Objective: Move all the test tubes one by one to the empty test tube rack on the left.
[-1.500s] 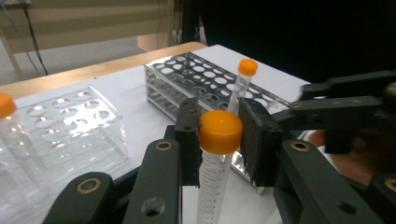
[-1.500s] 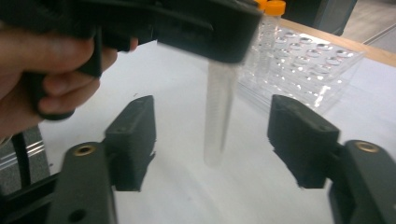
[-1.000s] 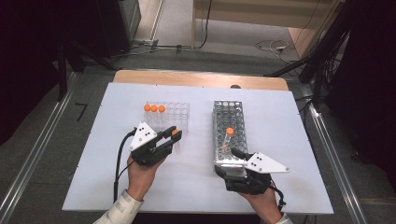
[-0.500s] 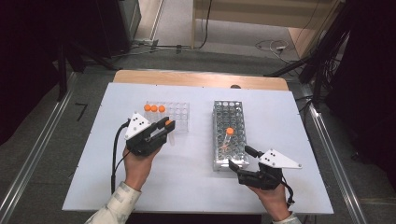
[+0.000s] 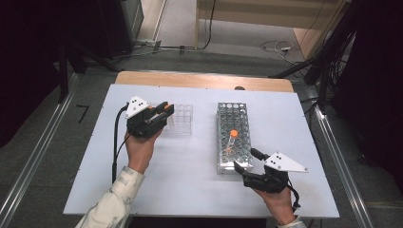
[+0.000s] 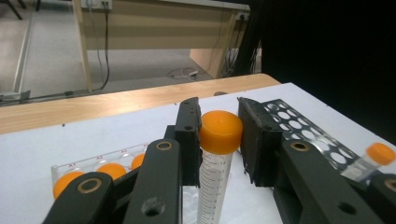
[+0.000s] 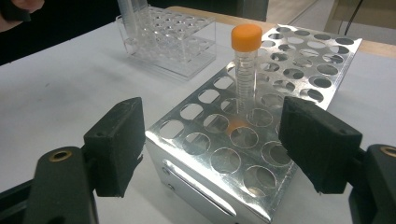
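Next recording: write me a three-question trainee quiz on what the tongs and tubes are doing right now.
1. True or false: the left tongs grip an orange-capped tube.
2. How many tubes stand in the metal rack?
3. The right tongs are: A) shut on the rack, B) open around the rack's near corner, C) holding a tube.

Key: 1 true; 2 one tube; 3 B.

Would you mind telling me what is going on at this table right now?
A person is moving orange-capped tubes between racks. The left gripper is shut on a tube above the clear rack. The right gripper is open at the near end of the metal rack, where one capped tube already stands.
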### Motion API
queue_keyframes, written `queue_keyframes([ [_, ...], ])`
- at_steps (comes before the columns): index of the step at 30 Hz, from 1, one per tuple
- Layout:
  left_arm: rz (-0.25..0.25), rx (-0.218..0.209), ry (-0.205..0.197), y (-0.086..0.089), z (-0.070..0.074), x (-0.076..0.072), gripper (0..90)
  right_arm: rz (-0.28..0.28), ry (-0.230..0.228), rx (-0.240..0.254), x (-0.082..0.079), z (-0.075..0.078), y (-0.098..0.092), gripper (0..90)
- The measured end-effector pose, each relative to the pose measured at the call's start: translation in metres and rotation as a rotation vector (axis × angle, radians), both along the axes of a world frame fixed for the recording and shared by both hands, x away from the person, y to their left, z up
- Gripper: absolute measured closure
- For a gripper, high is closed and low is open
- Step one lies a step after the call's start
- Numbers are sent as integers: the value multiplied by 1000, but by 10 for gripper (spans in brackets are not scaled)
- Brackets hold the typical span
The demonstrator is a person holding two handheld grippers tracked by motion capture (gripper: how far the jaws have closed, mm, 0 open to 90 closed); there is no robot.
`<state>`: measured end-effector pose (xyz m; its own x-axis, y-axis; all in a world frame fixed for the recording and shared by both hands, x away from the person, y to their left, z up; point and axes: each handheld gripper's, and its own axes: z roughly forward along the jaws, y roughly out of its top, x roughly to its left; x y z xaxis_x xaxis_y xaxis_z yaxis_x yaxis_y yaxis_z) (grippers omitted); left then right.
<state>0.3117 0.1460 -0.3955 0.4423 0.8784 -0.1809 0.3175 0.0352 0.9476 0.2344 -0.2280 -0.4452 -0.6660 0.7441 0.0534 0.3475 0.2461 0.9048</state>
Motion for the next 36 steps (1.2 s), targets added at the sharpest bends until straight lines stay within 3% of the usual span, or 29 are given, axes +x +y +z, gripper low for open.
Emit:
queue_keyframes([
  [10, 15, 11, 9, -1, 5, 16, 706, -4, -3, -5, 0, 0, -1, 215],
  [21, 41, 31, -11, -3, 10, 31, 706, -8, -4, -4, 0, 1, -2, 216],
  [29, 56, 62, -13, -5, 3, 41, 705, -7, -3, -4, 0, 0, -1, 217],
  [36, 54, 89, -11, -9, -5, 40, 705, -10, -3, -3, -1, 1, -2, 217],
])
